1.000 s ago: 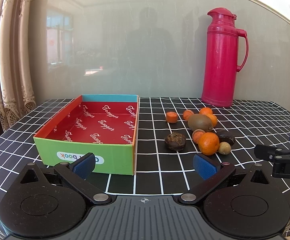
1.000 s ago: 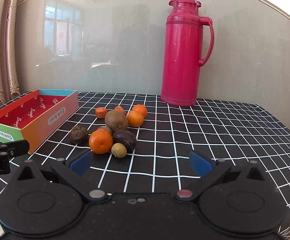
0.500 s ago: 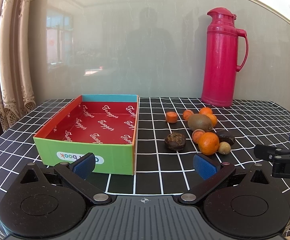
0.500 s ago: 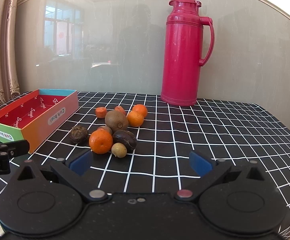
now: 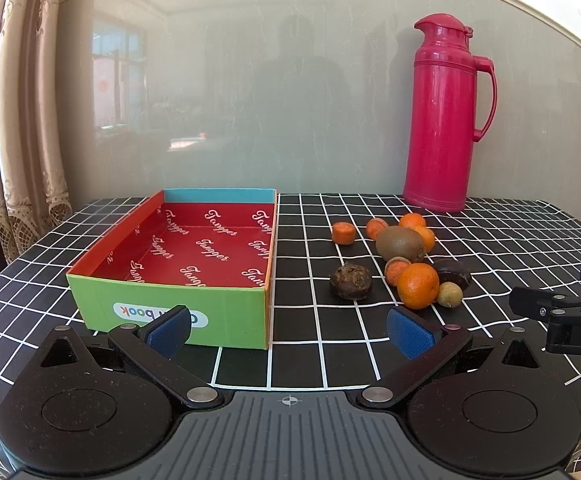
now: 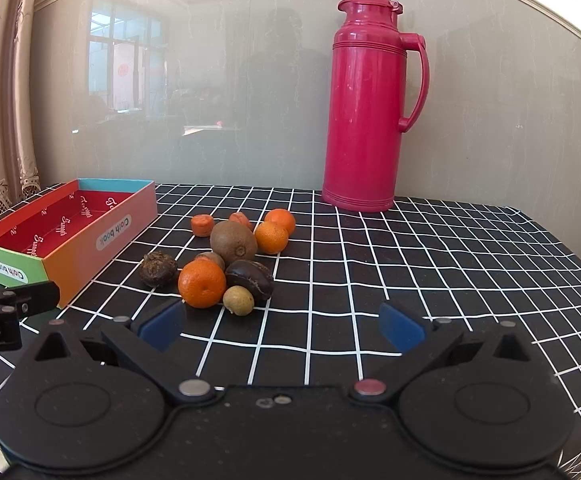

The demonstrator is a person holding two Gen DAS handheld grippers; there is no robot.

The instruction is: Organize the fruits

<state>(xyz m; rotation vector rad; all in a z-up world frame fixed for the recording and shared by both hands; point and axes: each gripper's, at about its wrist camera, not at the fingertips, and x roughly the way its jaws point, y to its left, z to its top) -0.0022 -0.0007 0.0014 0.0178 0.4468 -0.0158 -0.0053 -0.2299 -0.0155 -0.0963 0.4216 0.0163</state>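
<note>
A cluster of fruits lies on the checked tablecloth: a large orange, a kiwi, a dark wrinkled fruit, a dark brown fruit, a small yellow-green fruit and several small oranges. An empty open box with a red inside stands left of them. My left gripper is open and empty in front of the box. My right gripper is open and empty just short of the fruits.
A tall pink thermos stands at the back right by the glass wall. A curtain hangs at the left. The right gripper's finger shows at the right edge of the left wrist view.
</note>
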